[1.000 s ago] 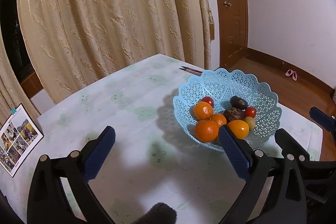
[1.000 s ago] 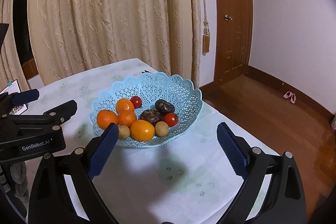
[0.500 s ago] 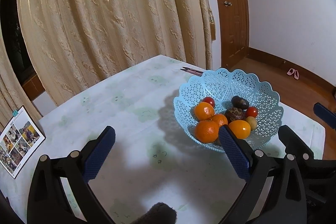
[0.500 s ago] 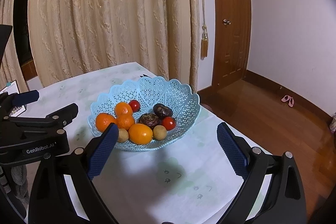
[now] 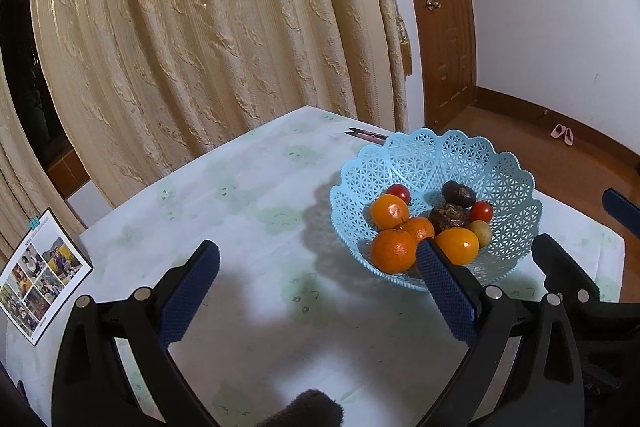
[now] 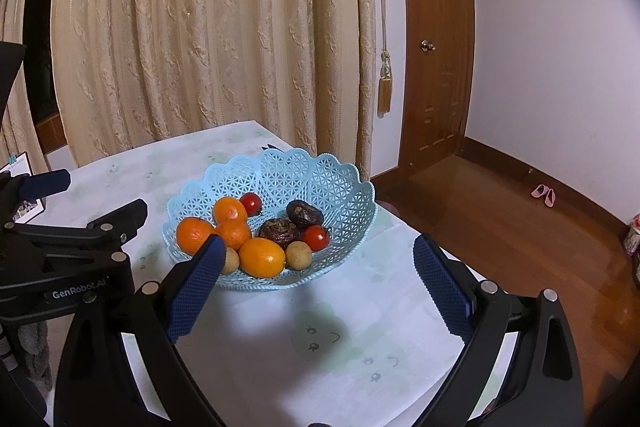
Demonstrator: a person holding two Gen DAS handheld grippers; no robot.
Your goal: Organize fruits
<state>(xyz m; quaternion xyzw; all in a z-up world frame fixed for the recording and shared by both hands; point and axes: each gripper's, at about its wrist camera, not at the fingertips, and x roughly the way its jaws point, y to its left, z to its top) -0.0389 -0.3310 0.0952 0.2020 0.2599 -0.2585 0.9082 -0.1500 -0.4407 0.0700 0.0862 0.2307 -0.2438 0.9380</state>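
Observation:
A light blue lattice basket (image 5: 472,155) (image 6: 320,179) stands on the white table. It holds several oranges (image 5: 393,251) (image 6: 262,257), two red tomatoes (image 5: 400,192) (image 6: 316,237), two dark brown wrinkled fruits (image 5: 459,193) (image 6: 305,213) and small tan fruits (image 5: 480,231) (image 6: 298,255). My left gripper (image 5: 316,263) is open and empty above the table, left of the basket. My right gripper (image 6: 318,259) is open and empty, raised in front of the basket. The left gripper also shows in the right wrist view (image 6: 72,203).
A photo calendar (image 5: 38,275) stands at the table's left edge. Small scissors (image 5: 366,135) lie behind the basket. Beige curtains (image 5: 208,27) hang behind the table. The table's right edge (image 6: 444,251) drops to a wooden floor, with a door (image 6: 438,39) beyond.
Both grippers have drifted slightly; the basket sits a little lower and nearer in the right wrist view. Both stay open and empty. The fruits have not moved.

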